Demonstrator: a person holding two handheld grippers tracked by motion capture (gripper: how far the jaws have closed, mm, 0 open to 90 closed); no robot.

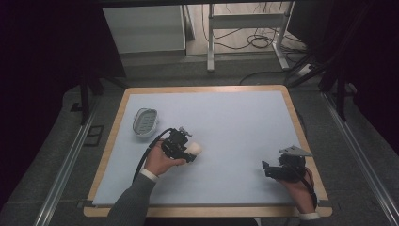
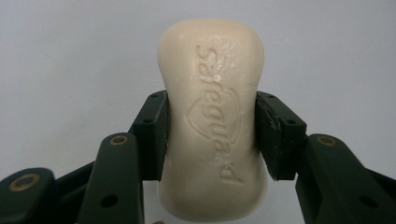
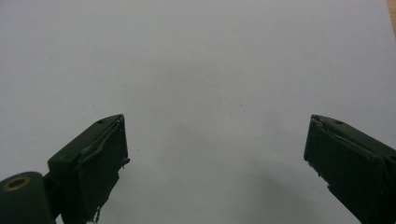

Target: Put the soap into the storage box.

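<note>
We count two grippers, one bar of soap and one soap dish. Nearest to us, the right gripper (image 1: 270, 169) rests low on the pale blue tabletop (image 1: 235, 132) at the near right corner, the hand under it and the fingers directed toward the left. Its fingers (image 3: 91, 163) are spread wide, with only bare tabletop between them. A little farther, at the left of the middle, the left gripper (image 1: 190, 153) is held by a hand with a grey sleeve, directed to the right. Its fingers (image 2: 152, 135) are pressed on both long sides of the cream soap (image 2: 212, 116), which stands out past the tips. Farthest, near the left edge, lies the soap dish (image 1: 145, 122), apart from the soap.
</note>
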